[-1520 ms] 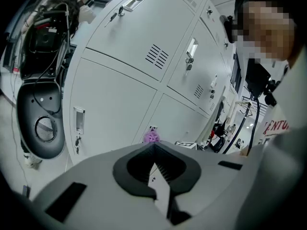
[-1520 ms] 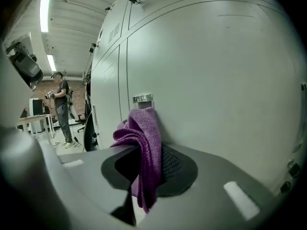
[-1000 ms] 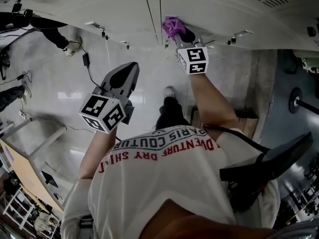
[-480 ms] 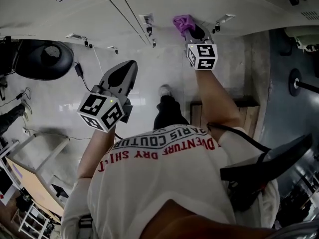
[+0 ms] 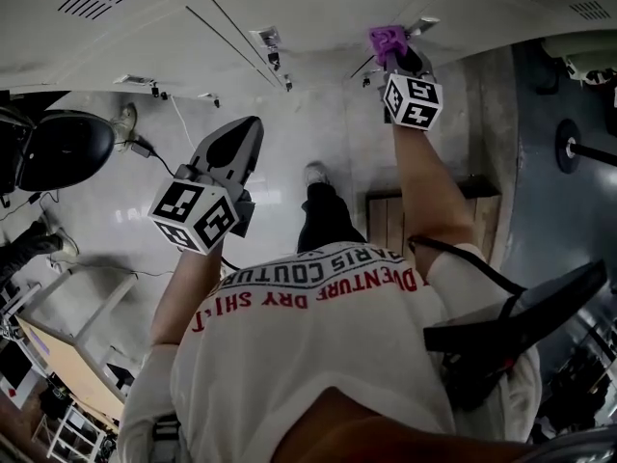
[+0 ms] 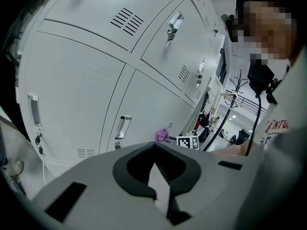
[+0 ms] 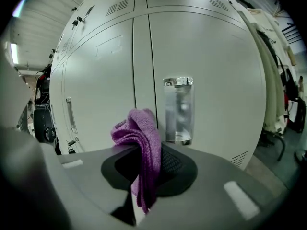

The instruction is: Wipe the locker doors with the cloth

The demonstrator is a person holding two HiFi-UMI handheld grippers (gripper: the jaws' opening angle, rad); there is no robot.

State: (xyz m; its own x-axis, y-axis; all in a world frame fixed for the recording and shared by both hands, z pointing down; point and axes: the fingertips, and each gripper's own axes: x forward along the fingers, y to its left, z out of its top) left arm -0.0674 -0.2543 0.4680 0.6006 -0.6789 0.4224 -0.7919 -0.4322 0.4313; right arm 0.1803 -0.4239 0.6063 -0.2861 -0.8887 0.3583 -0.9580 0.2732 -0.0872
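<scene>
My right gripper (image 5: 395, 54) is shut on a crumpled purple cloth (image 5: 388, 39) and holds it up at a pale grey locker door (image 5: 318, 8). In the right gripper view the cloth (image 7: 142, 140) bulges out of the jaws, just left of a recessed metal handle (image 7: 178, 110) on the door (image 7: 216, 71). The left gripper (image 5: 251, 128) hangs in the air apart from the lockers, jaws shut with nothing between them. From the left gripper view (image 6: 154, 164) the cloth (image 6: 161, 135) and the right gripper's marker cube (image 6: 188, 142) show far along the locker row (image 6: 81, 80).
Locker handles with locks (image 5: 269, 40) stick out along the row. A wooden bench (image 5: 386, 222) stands below the right arm. A black round chair (image 5: 63, 149) and cables (image 5: 183, 123) are on the floor at left. Dark equipment (image 5: 569, 152) stands at right.
The right gripper has carried the cloth rightward along the locker doors, past a handle. The left gripper has stayed about where it was.
</scene>
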